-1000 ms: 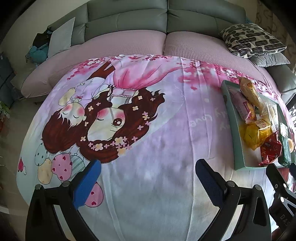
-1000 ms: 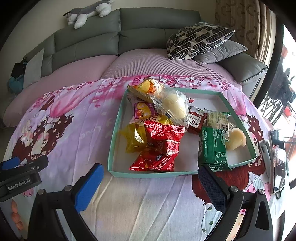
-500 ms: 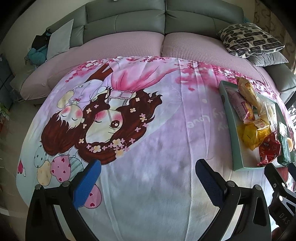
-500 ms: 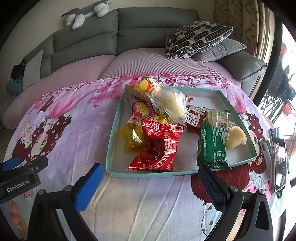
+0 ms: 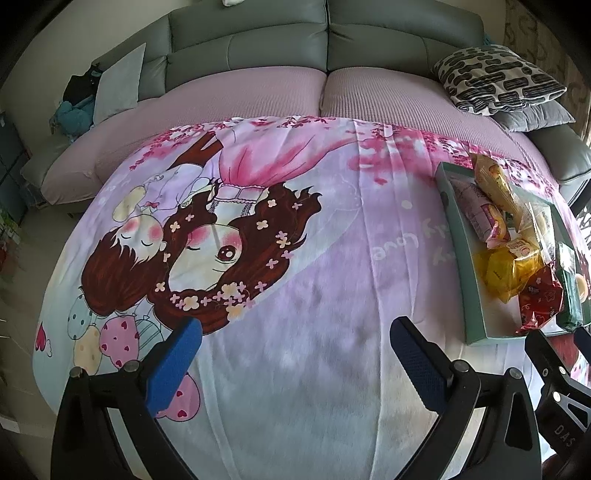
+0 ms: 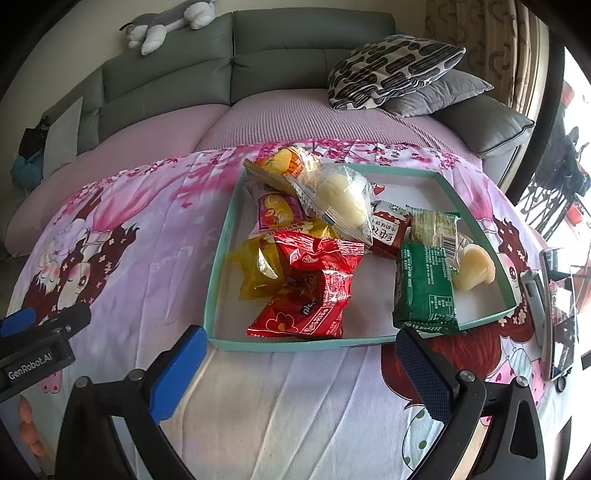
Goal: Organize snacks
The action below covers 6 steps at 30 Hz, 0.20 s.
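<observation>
A shallow teal tray (image 6: 216, 280) lies on a pink cartoon blanket (image 6: 122, 258) and holds several snack packets: a red one (image 6: 310, 291), a yellow one (image 6: 258, 269), a green one (image 6: 424, 288), a clear bag with a pale bun (image 6: 340, 199) and a pale jelly cup (image 6: 474, 266). My right gripper (image 6: 295, 347) is open and empty, just in front of the tray's near rim. My left gripper (image 5: 291, 343) is open and empty over bare blanket (image 5: 295, 280), with the tray (image 5: 465, 266) at its far right.
A grey sofa (image 6: 258, 48) with patterned and grey pillows (image 6: 391, 70) stands behind. A plush toy (image 6: 162, 26) lies on its back. A phone on a stand (image 6: 557, 306) is at the blanket's right edge. The left gripper's body (image 6: 37, 347) shows at left.
Both grippers have drifted slightly forward and upward; the tray sits a little lower in each view. Nothing was picked up or let go.
</observation>
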### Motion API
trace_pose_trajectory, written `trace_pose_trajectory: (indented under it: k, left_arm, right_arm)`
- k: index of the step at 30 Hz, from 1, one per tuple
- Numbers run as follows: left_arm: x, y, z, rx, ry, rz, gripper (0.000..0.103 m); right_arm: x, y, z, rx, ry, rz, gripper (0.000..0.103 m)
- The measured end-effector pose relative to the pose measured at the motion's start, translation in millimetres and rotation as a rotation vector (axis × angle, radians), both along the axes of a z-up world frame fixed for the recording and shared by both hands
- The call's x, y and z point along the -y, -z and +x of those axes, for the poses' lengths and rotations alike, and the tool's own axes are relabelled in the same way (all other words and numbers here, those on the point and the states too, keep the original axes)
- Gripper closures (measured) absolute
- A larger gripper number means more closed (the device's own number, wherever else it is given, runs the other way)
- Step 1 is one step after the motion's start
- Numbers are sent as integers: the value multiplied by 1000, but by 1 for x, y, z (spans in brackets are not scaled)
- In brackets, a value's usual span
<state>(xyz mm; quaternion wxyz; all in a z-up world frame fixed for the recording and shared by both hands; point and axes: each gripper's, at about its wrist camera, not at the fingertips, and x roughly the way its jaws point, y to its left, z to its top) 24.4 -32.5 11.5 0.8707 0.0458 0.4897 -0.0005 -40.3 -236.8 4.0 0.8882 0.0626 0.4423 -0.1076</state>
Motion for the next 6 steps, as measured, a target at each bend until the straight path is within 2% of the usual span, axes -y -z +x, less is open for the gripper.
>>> trace_pose_trajectory:
  k: [6]
  left_arm:
    - [2, 1, 1, 4, 12, -17, 1]
  right_arm:
    - [1, 2, 1, -4, 0, 0, 0]
